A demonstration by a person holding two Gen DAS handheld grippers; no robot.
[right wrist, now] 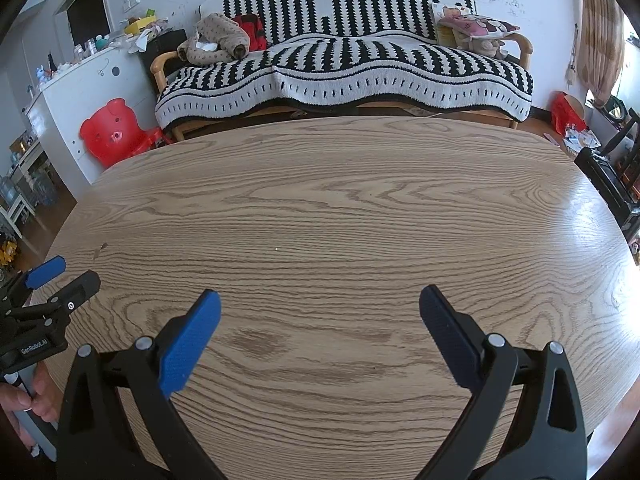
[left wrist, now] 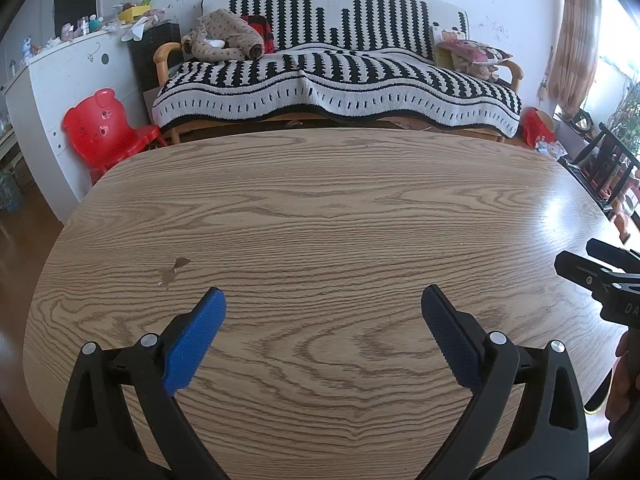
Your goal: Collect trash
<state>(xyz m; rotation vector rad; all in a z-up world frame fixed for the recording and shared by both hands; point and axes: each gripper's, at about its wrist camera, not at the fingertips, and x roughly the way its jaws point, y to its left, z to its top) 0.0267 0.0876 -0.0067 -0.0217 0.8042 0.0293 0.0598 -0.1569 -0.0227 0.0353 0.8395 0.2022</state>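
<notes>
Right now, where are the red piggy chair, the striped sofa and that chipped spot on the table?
red piggy chair (left wrist: 100, 120), left wrist view, on its backrest.
striped sofa (left wrist: 340, 72), left wrist view, on the seat cover.
chipped spot (left wrist: 173, 271), left wrist view, on the damaged veneer.

The small brown chipped mark (left wrist: 173, 271) on the wood-grain bench (left wrist: 320, 208) is too small to identify, and the other black handheld gripper (left wrist: 604, 280) is cut off by the frame's right edge.
</notes>
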